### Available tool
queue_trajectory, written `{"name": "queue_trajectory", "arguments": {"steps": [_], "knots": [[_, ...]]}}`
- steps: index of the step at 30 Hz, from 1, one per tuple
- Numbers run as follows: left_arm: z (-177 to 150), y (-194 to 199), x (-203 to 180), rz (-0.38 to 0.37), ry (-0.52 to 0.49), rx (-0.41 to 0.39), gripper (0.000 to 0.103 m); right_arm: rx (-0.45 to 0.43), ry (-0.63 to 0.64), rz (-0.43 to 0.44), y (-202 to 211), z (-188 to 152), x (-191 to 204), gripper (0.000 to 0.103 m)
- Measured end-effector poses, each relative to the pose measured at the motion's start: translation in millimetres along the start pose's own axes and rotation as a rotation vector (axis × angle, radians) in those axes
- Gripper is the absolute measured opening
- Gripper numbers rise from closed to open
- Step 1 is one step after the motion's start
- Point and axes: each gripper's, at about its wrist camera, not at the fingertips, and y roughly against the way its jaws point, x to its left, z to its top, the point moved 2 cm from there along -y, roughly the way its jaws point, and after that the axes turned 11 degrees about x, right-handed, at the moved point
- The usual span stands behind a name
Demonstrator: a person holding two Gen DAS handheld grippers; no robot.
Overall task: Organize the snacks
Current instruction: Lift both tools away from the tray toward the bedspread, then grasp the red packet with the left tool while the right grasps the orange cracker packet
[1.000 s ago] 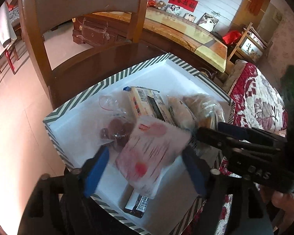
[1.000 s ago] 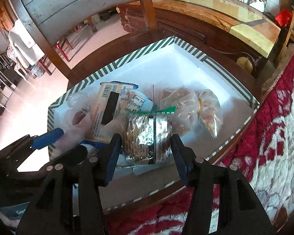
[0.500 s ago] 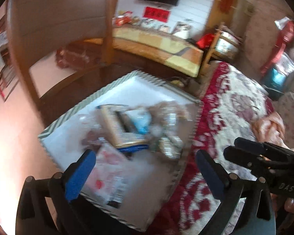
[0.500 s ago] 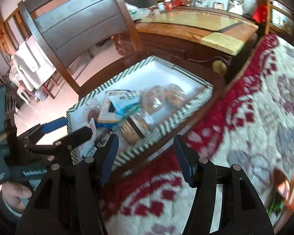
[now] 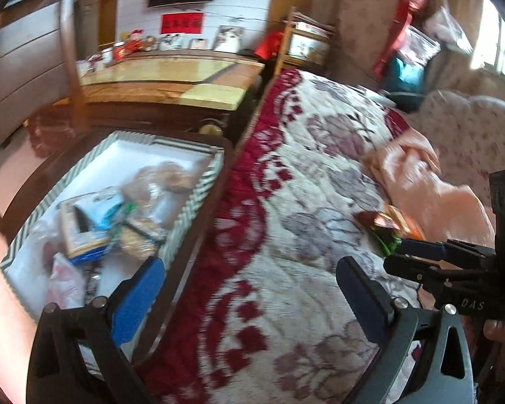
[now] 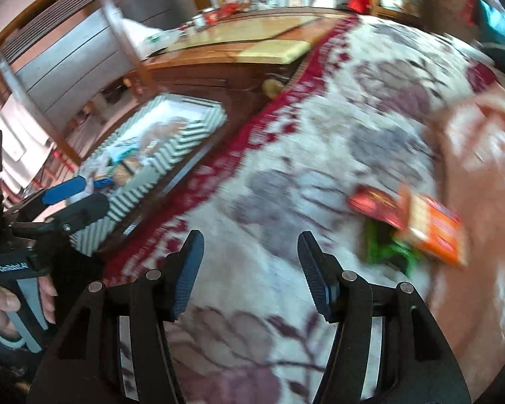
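You've swung both grippers off the striped box (image 5: 198, 188) to the quilt (image 5: 303, 202); left gripper (image 5: 249, 289) wide & empty, right gripper (image 6: 249, 269) part-open, empty, near orange packet (image 6: 434, 232).

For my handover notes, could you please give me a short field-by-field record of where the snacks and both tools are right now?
Box: striped box on the wooden chair seat, holding several wrapped snacks
Loose snacks: orange packet, red packet and green packet on the floral quilt
Left tool: open, empty, over the quilt's edge
Right tool: open, empty, over the quilt
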Motion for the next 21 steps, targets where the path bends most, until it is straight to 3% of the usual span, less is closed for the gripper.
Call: {"name": "queue_trajectory", "arguments": {"steps": [11, 21], "knots": [[0.4, -26.9, -55.8, -0.047, -0.1, 0.077, 0.103, 0.004, -0.164, -0.066, 9.0, -36.7, -76.0, 0.058], [15.3, -56.5, -76.6, -0.085, -0.096, 0.159, 0.103, 0.003, -0.244, -0.072, 5.8, -34.9, -110.0, 0.058]]}}
